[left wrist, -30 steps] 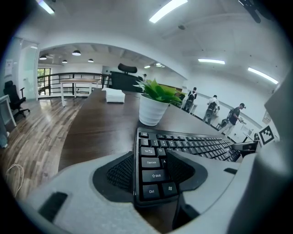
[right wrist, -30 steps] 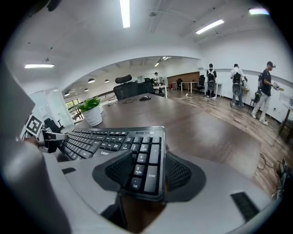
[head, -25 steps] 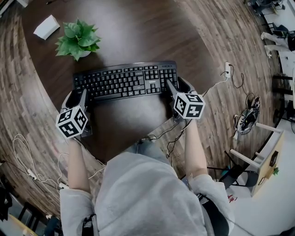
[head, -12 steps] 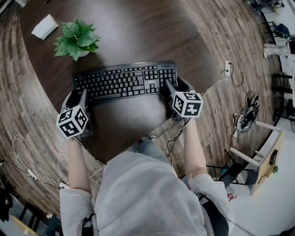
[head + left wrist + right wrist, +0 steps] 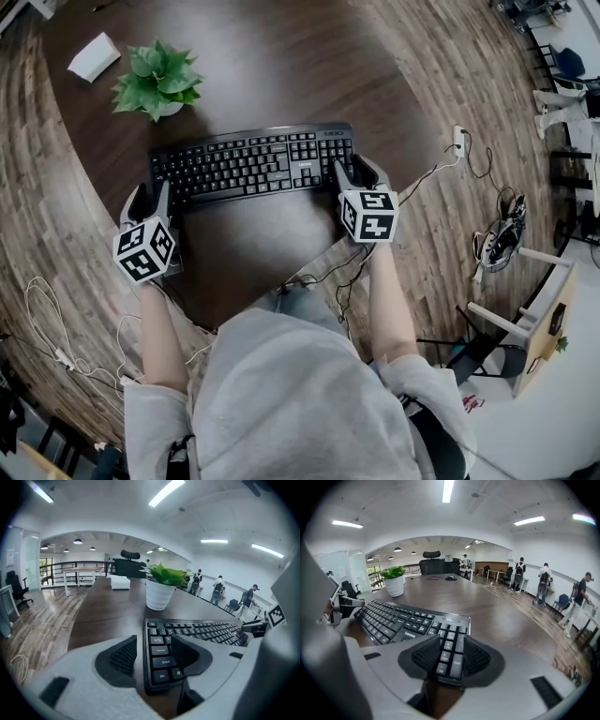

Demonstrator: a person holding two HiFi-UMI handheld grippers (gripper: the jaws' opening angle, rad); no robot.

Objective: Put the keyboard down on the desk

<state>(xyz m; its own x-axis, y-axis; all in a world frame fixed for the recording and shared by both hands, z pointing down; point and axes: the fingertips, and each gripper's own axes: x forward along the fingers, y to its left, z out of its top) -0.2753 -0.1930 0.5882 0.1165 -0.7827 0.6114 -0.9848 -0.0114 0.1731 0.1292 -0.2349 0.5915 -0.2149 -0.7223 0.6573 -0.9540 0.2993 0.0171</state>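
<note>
As it lies now, the keyboard [image 5: 253, 164] is flat on the dark wood bench [image 5: 281, 66], long side facing the person, close to the near edge. Left claw [image 5: 152, 195]: jaws apart, straddling the keyboard's left end. Outer pad stands clear of the edge with bench showing in the gap, inner pad over the Shift/Caps keys. No grip there. Right claw [image 5: 356, 172]: jaws partly apart and have just been closing, numpad corner of the keyboard between them. Pads sit close either side, no squeeze that I can see. Potted plant [image 5: 157, 80] is on the bench beyond the keyboard's left end, well apart from it. White box [image 5: 94, 56] sits further out, past the plant. Cables [image 5: 42, 319] trail on the wood floor [image 5: 450, 244].
</note>
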